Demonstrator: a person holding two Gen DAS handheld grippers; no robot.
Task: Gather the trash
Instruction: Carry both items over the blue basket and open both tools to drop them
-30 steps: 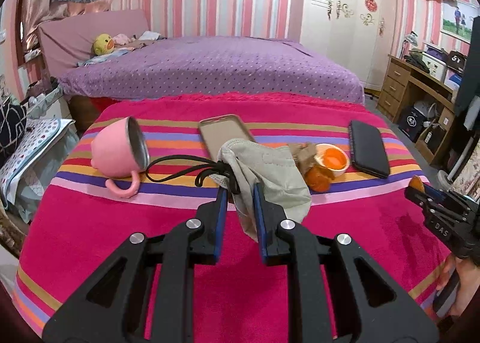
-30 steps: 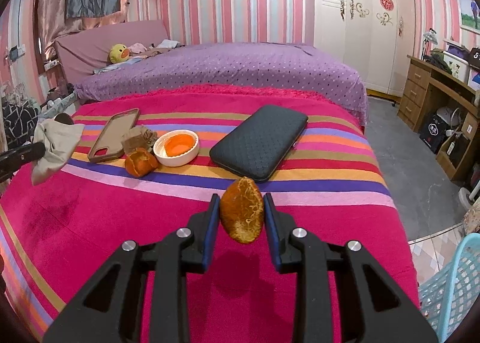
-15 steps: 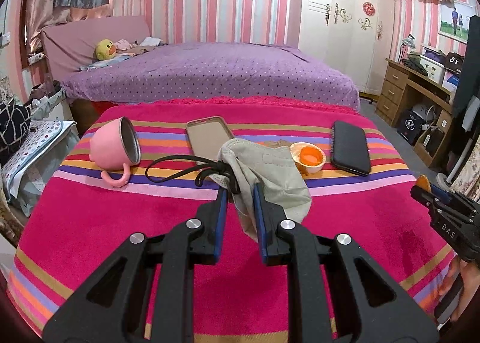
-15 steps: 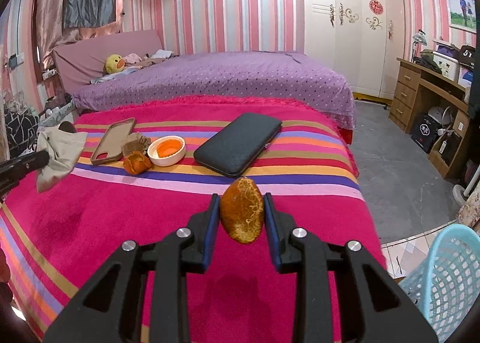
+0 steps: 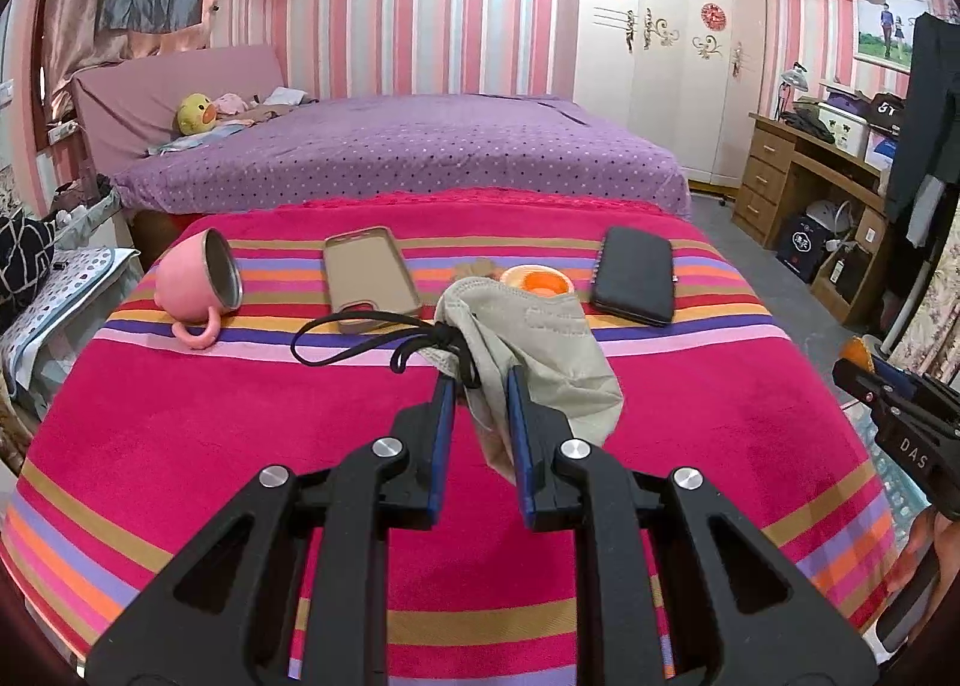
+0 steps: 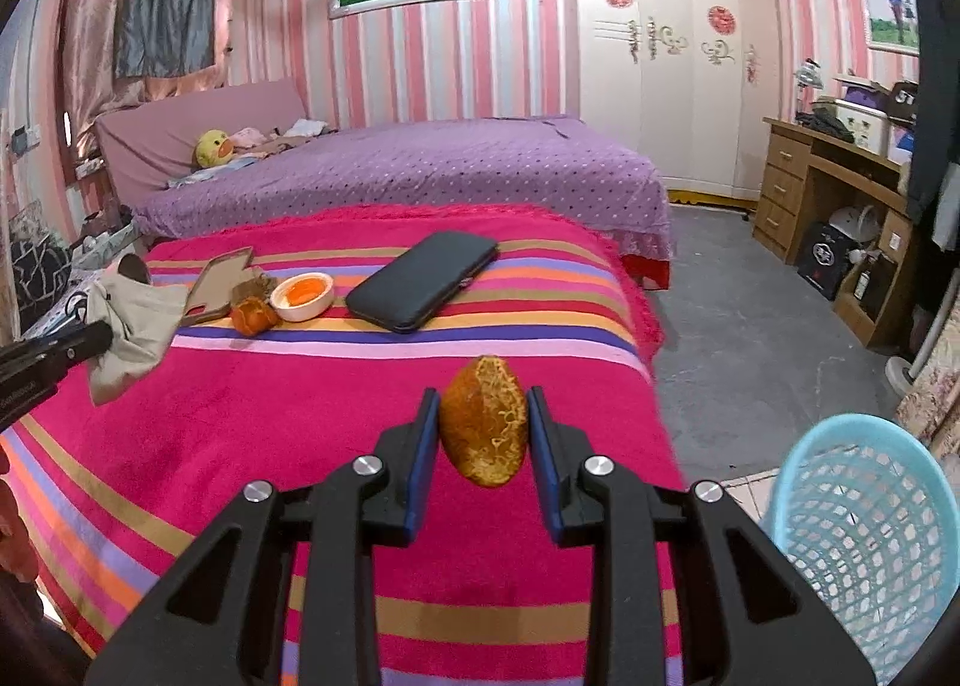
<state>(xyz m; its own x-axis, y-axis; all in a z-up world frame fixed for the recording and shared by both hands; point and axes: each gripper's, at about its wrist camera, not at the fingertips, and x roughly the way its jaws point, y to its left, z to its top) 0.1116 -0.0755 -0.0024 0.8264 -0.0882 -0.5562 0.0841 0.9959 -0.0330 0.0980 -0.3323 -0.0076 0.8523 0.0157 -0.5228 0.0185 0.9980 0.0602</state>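
Observation:
My left gripper (image 5: 480, 380) is shut on a crumpled beige face mask (image 5: 540, 350), whose black ear loops (image 5: 360, 329) trail to the left above the striped pink blanket (image 5: 240, 434). My right gripper (image 6: 483, 398) is shut on a brown-orange piece of peel (image 6: 485, 422), held upright between the blue pads. A light-blue mesh basket (image 6: 858, 536) stands on the floor at the lower right of the right wrist view. Another piece of peel (image 6: 252, 317) and crumpled brown paper (image 6: 252, 285) lie on the blanket beside a white bowl (image 6: 302, 296) with orange contents.
A pink mug (image 5: 195, 281) lies on its side at the left, with a beige phone case (image 5: 369, 278) next to it. A black wallet (image 5: 636, 275) lies to the right. Behind is a purple bed (image 5: 390, 152); a wooden desk (image 5: 804, 176) stands at the right.
Both grippers have drawn back from the things on the blanket, each keeping its load. The blue basket has come further into the right wrist view.

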